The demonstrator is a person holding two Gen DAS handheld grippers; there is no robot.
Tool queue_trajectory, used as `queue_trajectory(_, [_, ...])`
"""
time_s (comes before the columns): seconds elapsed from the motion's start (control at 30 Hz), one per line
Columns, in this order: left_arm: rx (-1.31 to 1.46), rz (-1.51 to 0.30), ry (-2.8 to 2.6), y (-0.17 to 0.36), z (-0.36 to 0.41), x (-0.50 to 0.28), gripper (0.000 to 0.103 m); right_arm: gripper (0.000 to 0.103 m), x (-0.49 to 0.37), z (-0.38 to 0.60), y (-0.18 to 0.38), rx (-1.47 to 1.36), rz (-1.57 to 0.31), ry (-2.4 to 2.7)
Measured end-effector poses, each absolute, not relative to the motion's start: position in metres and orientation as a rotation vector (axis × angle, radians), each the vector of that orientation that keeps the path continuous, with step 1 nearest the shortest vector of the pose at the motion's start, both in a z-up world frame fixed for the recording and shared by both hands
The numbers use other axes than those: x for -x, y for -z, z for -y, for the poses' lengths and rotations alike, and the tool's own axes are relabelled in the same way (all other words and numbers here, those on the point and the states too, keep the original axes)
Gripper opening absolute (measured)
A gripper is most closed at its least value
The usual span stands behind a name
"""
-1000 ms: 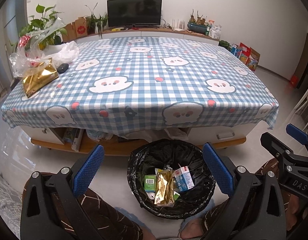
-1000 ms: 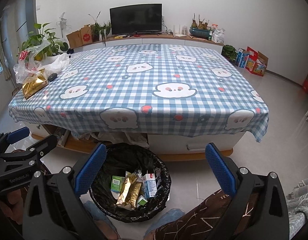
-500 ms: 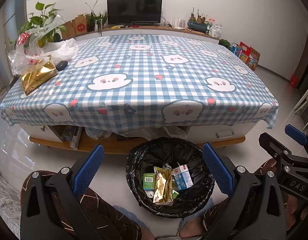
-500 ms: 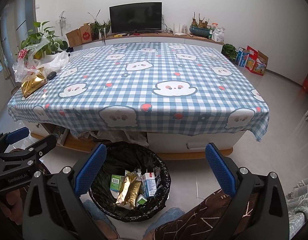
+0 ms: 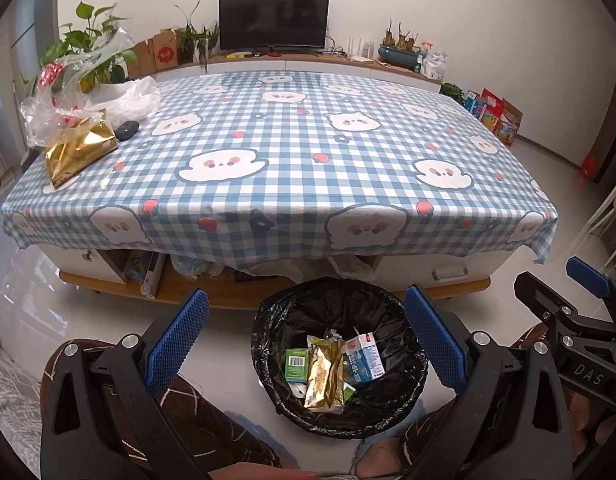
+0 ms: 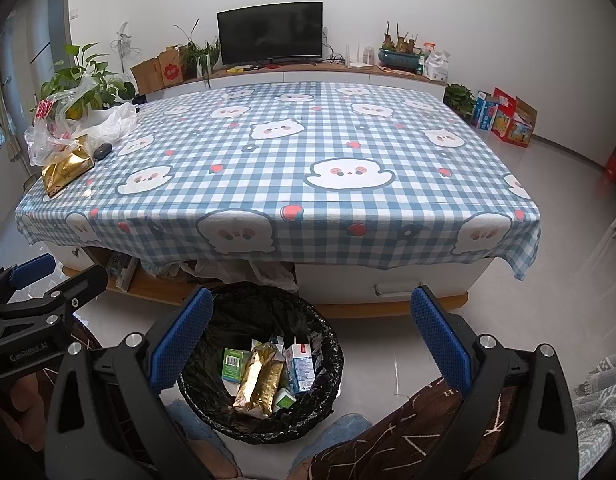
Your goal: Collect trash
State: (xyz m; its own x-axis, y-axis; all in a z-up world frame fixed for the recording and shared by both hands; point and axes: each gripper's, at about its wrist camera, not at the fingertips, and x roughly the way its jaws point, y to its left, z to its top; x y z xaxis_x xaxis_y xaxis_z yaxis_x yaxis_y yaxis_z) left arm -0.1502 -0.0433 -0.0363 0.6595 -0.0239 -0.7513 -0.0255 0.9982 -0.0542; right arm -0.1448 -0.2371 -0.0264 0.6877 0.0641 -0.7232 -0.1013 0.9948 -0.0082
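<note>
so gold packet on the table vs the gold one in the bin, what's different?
The gold packet on the table looks broad and lies by clear plastic bags; the gold packet in the bin looks narrower and lies on cartons inside the black-lined bin. Both are shiny, crinkled foil.

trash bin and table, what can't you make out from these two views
- Bottom of the trash bin: both views; the gold packet, green box and blue-and-white carton cover what lies under them.
- Shelf under the table: both views; the hanging checked cloth hides most of it.
- Clear plastic bag: contents too crumpled and small.
- Carton print: too small to read.
</note>
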Motion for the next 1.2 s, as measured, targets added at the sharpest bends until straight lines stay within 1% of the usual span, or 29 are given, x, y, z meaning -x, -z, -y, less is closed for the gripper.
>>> queue_trajectory(1.2, [0.053, -0.859, 0.001, 0.0412, 0.0431, 0.1492, 0.096, 0.095, 0.1416, 0.2385, 0.0357, 0.041, -0.827, -0.092])
